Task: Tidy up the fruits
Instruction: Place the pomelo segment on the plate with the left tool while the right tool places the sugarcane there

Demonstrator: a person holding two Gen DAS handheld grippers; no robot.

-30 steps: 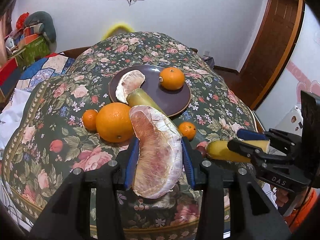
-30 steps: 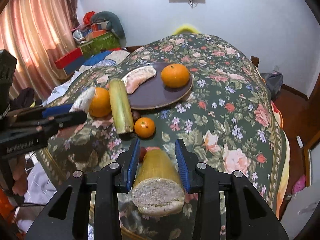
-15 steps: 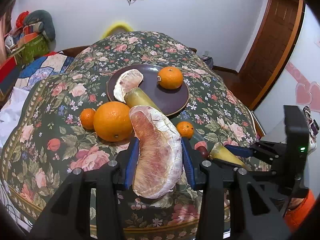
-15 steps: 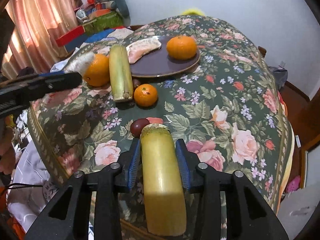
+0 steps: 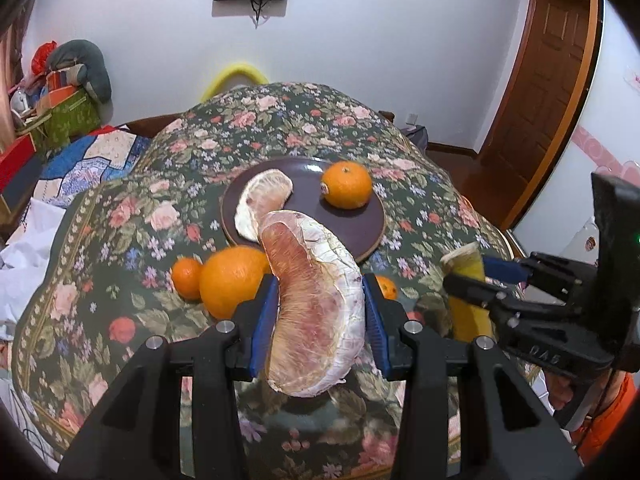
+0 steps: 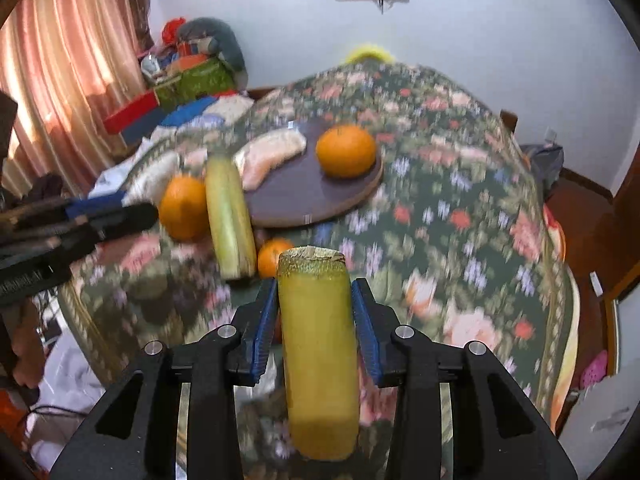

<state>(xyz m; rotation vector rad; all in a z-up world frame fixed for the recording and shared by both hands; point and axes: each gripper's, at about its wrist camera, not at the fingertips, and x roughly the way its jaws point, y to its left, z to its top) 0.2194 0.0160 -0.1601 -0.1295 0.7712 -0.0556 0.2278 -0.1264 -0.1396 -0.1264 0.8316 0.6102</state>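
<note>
Floral tablecloth (image 5: 120, 240) bears oranges (image 5: 234, 280) beside the plate (image 5: 308, 216).

The tablecloth (image 6: 460, 208) is motion-blurred in the right wrist view; at 3 o'clock, the small orange (image 5: 387, 287) hides behind the pomelo piece (image 5: 316, 312).

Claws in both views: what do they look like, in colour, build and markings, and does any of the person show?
Both claws, left and right, are matte black plastic with angular cut-out frames, blue ribbed pads inside the fingers and silver screw heads. Seen from the left view, the right claw's body bears raised lettering, roughly "DAS", and a small green light. An orange sleeve shows beneath it.
</note>
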